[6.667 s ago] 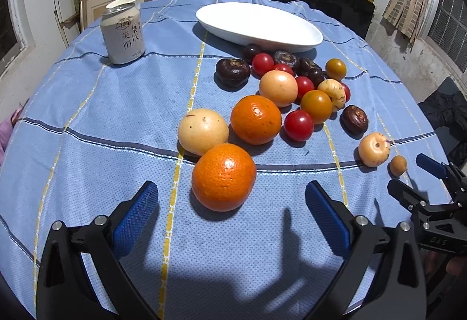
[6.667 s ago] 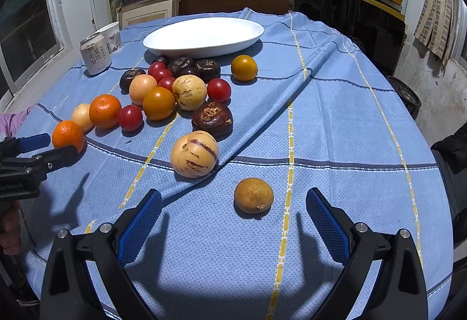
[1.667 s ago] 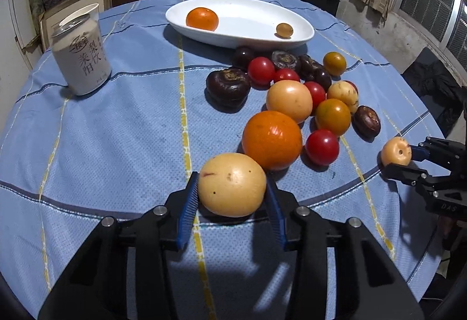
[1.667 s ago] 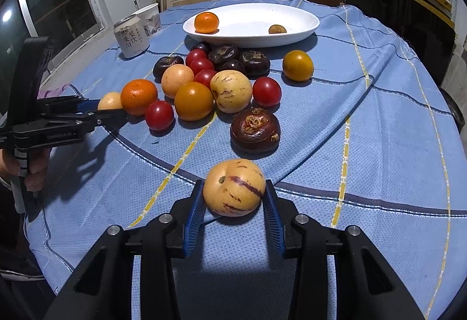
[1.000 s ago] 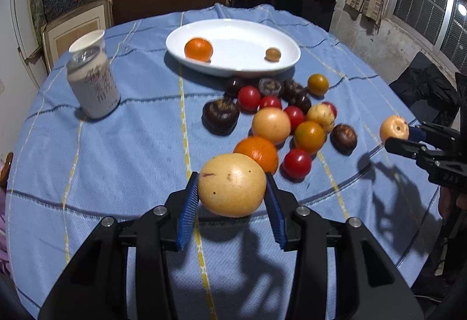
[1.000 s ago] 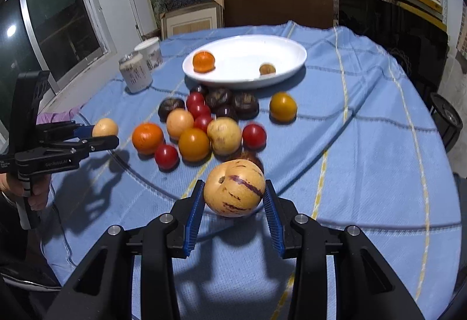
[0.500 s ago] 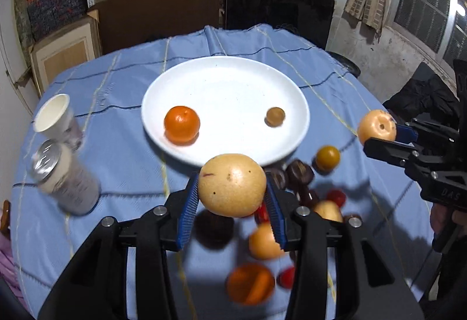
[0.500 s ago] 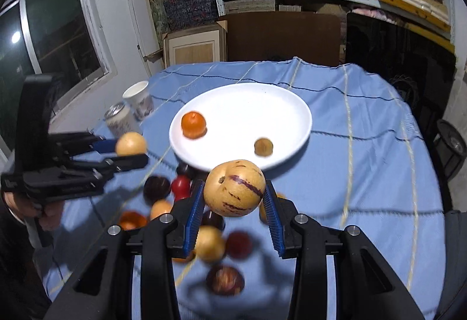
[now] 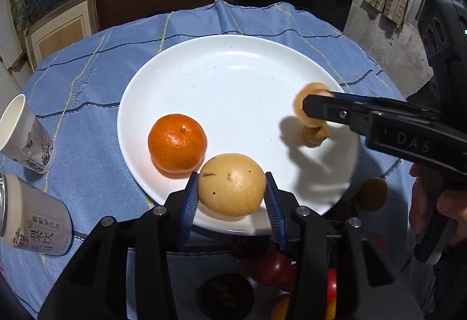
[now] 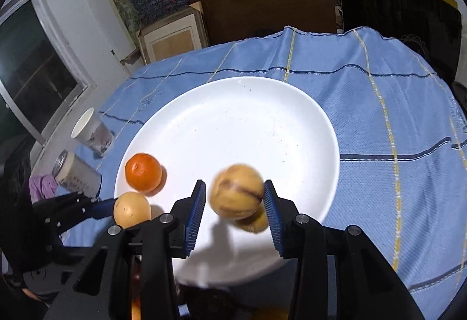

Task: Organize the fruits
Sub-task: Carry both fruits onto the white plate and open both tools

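A white plate [image 9: 233, 69] lies on the blue tablecloth and holds an orange [image 9: 177, 142] and a small brown fruit [image 9: 314, 133]. My left gripper [image 9: 232, 197] is shut on a pale yellow round fruit [image 9: 232, 184] over the plate's near rim. My right gripper [image 10: 235, 207] has opened slightly around a blurred striped yellow fruit [image 10: 237, 195], which touches only the right pad, just over the small brown fruit [image 10: 254, 222]. The plate [image 10: 248, 121], the orange [image 10: 143, 172] and the left gripper's fruit [image 10: 132, 209] also show in the right wrist view.
A drink can [image 9: 35, 217] and a paper cup [image 9: 23, 133] stand left of the plate. Several dark, red and orange fruits [image 9: 271, 267] lie on the cloth below my left gripper. Boxes and shelves stand behind the table's far edge.
Both grippers moved forward and down over the plate with their fruits. The right jaws have parted a little and the striped fruit is blurred and shifted between them.
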